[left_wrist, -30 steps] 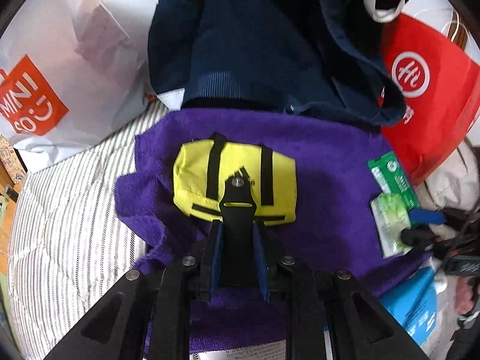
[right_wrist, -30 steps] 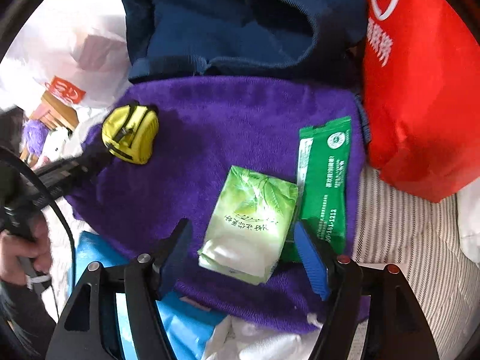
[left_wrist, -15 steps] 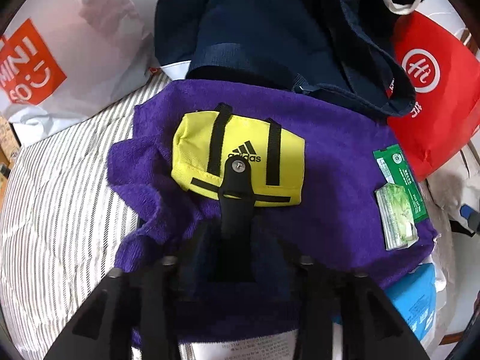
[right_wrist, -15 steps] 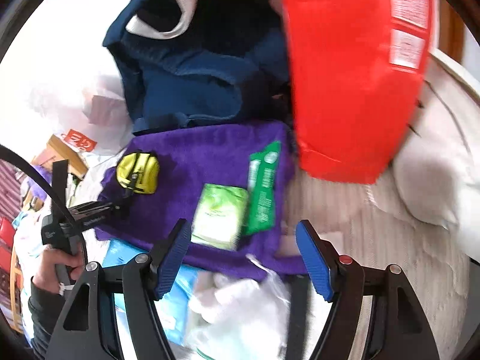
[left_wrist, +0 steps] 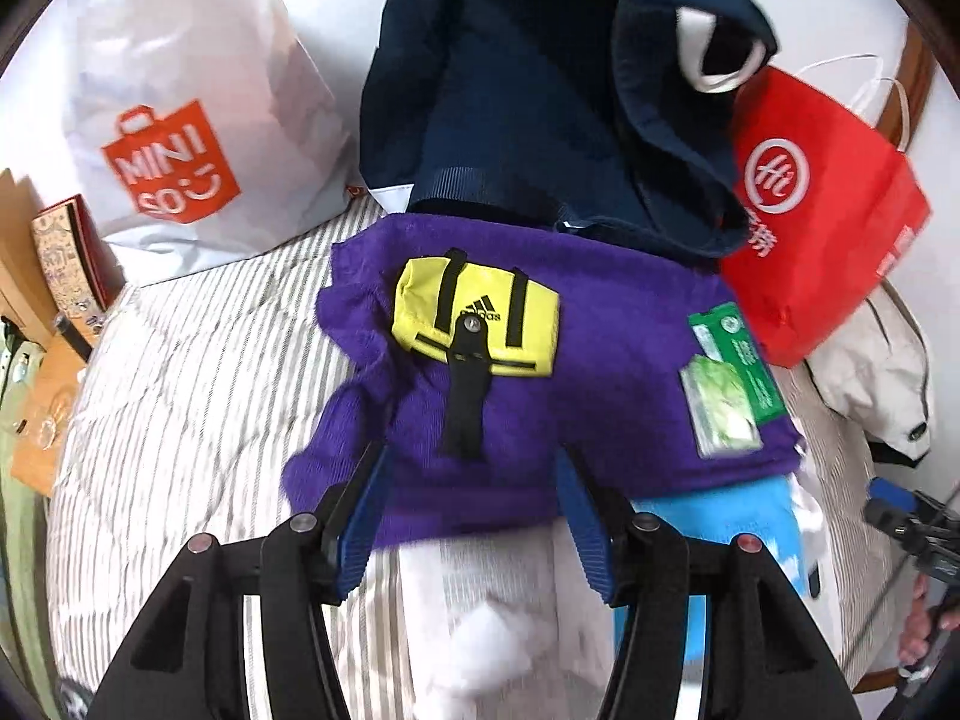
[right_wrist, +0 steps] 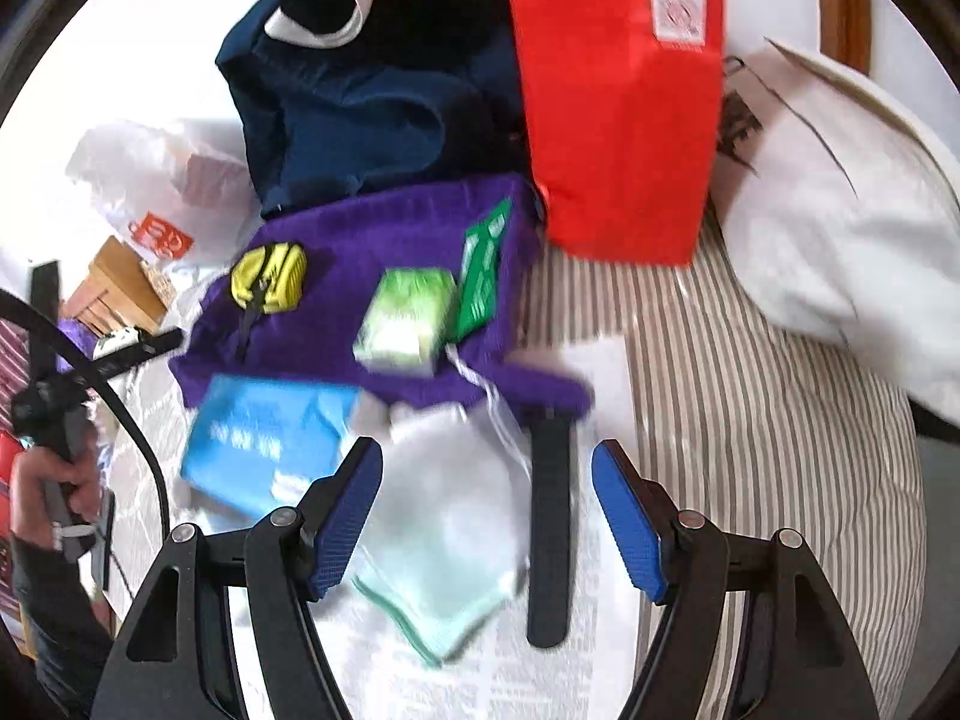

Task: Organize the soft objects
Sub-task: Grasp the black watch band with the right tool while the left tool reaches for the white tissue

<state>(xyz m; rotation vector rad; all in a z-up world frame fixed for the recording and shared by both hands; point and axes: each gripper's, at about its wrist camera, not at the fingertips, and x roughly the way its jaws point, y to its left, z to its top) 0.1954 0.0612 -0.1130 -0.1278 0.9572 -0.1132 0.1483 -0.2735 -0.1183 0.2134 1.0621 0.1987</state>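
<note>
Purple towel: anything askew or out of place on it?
Yes. The purple towel is rumpled along its left edge, not flat. The yellow pouch sits on it with its black strap trailing loose toward the open left gripper.

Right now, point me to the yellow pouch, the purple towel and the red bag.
yellow pouch [left_wrist: 480, 312]: left wrist view, on its front panel by the logo.
purple towel [left_wrist: 624, 372]: left wrist view, bare patch right of the pouch.
red bag [right_wrist: 612, 120]: right wrist view, middle of its broad side.

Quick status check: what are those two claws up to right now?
Left hand-held gripper just opened, empty. Yellow pouch lies released on purple towel. Right hand-held gripper open, empty.
</note>
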